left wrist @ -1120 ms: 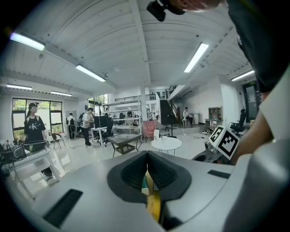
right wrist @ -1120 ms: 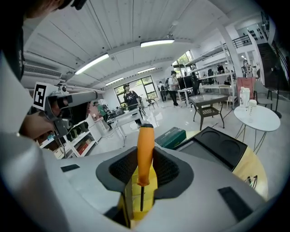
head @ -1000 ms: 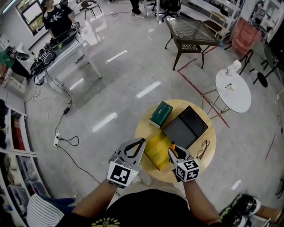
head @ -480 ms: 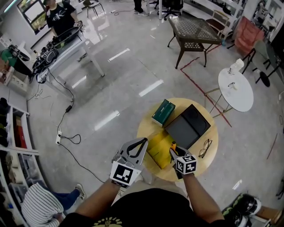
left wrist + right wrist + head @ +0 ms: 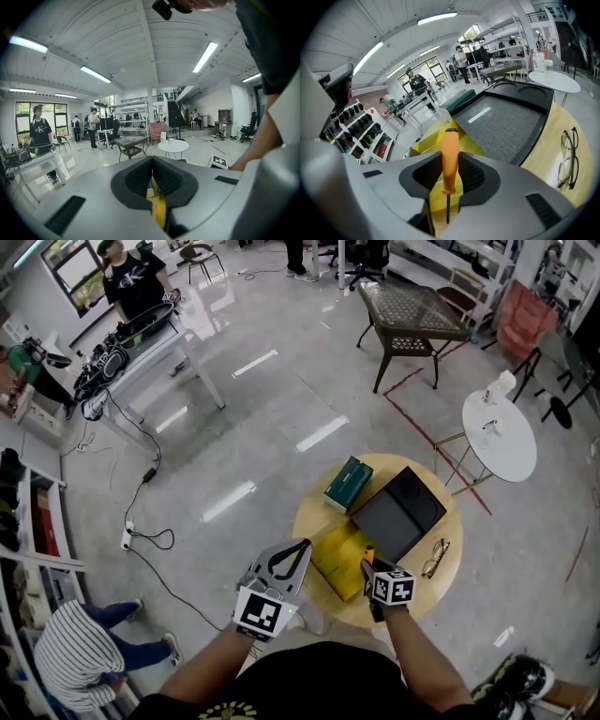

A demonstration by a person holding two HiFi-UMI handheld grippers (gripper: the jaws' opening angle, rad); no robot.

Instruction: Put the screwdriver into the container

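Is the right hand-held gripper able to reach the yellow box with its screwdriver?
Probably yes. The right hand-held gripper, shut on the orange screwdriver, hangs right at the edge of the open yellow box, and nothing sits between them.

In the head view the right gripper [image 5: 370,566] covers the screwdriver [image 5: 368,550] but for its orange handle end, and hides part of the near edge of the table [image 5: 427,587].

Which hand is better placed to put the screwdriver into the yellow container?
Right. The right gripper holds the screwdriver by its orange handle, close to the yellow container. The left gripper is shut and empty, off to the container's left.
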